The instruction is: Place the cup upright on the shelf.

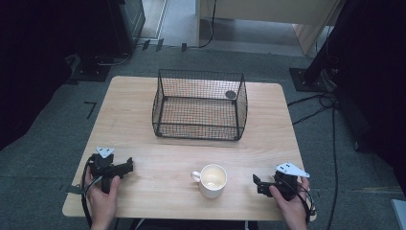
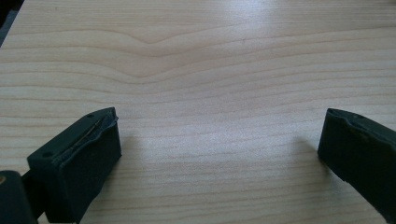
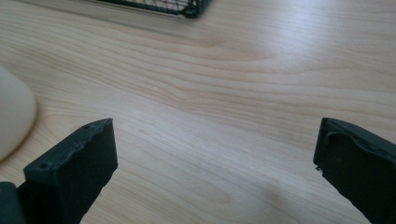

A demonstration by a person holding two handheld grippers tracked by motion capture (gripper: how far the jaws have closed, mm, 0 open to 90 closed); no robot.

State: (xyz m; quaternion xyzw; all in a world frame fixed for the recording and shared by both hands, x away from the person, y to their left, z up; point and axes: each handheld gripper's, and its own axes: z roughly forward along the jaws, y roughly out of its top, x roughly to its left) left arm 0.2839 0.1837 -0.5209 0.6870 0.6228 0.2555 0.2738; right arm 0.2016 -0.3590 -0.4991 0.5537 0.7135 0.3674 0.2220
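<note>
A cream mug [image 1: 212, 180] stands upright near the table's front edge, its handle to the left, and looks empty. Behind it at mid-table sits a black wire basket [image 1: 200, 105] with a small dark round item [image 1: 231, 95] at its back right. My left gripper [image 1: 128, 167] rests at the front left, held by a hand, well left of the mug. Its jaws stand wide apart over bare wood [image 2: 219, 135]. My right gripper [image 1: 257, 184] sits at the front right, just right of the mug, open with nothing between its fingers [image 3: 217, 149]. The mug's side [image 3: 14, 116] shows at the left edge there.
The light wooden table [image 1: 134, 120] has rounded corners. Grey carpet surrounds it, with cables [image 1: 330, 124] on the floor at the right and dark equipment stands at both back corners. A basket corner [image 3: 187, 8] shows at the top of the right gripper view.
</note>
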